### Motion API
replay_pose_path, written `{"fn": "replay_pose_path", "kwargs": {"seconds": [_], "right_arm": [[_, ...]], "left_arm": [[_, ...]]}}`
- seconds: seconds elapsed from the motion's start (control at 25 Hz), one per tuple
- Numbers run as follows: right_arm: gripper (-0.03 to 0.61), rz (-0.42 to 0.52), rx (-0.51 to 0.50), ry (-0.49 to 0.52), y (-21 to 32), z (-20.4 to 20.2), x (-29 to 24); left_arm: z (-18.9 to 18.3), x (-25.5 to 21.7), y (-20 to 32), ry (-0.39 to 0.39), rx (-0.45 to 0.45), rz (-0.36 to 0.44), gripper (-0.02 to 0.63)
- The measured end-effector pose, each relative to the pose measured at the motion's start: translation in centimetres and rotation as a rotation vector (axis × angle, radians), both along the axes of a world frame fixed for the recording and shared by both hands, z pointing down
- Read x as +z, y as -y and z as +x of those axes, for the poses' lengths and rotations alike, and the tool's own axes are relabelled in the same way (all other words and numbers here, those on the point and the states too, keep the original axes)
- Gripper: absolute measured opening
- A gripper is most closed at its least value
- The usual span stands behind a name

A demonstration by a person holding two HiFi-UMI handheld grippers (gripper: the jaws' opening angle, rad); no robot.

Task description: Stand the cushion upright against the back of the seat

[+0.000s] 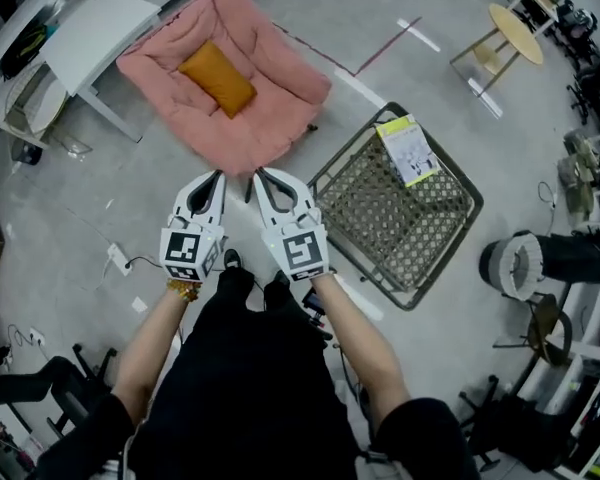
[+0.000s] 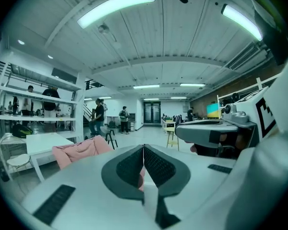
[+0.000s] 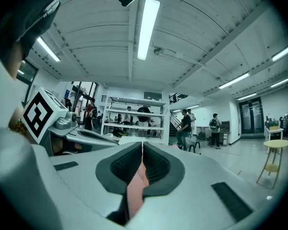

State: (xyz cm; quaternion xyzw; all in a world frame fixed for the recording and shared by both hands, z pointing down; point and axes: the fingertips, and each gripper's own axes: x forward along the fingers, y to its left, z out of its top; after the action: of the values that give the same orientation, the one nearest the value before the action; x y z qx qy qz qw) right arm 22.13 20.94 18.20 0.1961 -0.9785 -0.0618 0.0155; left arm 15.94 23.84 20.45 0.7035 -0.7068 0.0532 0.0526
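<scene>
Before the pink seat holding the orange cushion, left tool and right tool are clenched shut.

Orange cushion, pink seat

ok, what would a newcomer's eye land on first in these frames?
The big pink chair at the upper left of the head view, with an orange cushion lying in its seat. Just below it the left tool and right tool sit side by side, both shut, pointing at the chair's front edge. To the right, a wire basket lies on the floor with a yellow-green pack at its top edge.
</scene>
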Motion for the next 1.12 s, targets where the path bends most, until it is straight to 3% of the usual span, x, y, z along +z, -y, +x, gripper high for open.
{"fn": "replay_pose_path", "kwargs": {"seconds": [0.28,0.68,1.12], "right_arm": [[0.015,0.020,-0.059,-0.028,-4.7,-1.4,0.5],[0.015,0.002,-0.073,-0.065,-8.1,-4.8,2.0],[0.015,0.020,-0.073,-0.091,-9.9,-5.4,2.1]], "left_arm": [[-0.5,0.4,-5.4,-0.009,-0.074,0.015,0.012],[-2.4,1.8,-8.6,0.011,-0.026,-0.005,0.012],[-3.2,1.7,-10.2,0.001,-0.020,-0.001,0.012]]}}
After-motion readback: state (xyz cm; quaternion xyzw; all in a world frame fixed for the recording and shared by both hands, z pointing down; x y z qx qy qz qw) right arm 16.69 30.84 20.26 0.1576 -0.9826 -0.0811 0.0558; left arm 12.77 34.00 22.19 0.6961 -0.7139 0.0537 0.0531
